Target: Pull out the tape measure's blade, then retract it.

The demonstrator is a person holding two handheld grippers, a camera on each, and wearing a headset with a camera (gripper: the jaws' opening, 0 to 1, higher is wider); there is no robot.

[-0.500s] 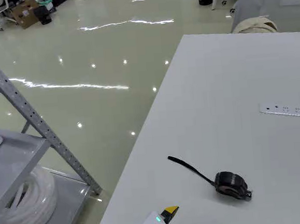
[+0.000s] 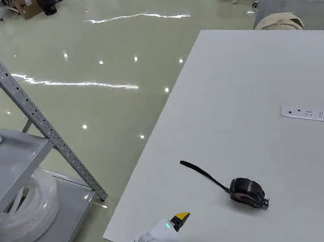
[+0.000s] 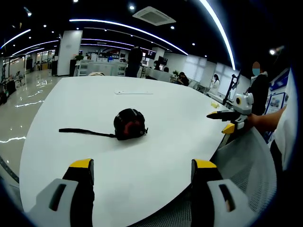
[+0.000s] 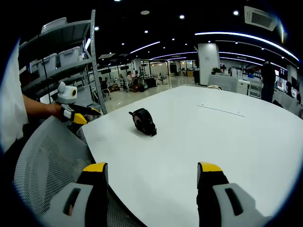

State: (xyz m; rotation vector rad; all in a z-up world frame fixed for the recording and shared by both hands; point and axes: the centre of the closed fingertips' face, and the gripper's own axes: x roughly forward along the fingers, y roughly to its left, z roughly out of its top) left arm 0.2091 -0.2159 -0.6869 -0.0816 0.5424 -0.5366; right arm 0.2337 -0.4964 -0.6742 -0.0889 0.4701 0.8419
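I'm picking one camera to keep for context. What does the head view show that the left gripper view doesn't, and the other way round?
The head view adds a metal rack beside the table, with a coil of white hose on its lower shelf. The left gripper view adds the right gripper, open, held in a hand past the table's edge, and people behind. Both share the white table, the black tape measure with its strap lying flat and blade not yet out, and the power strip.
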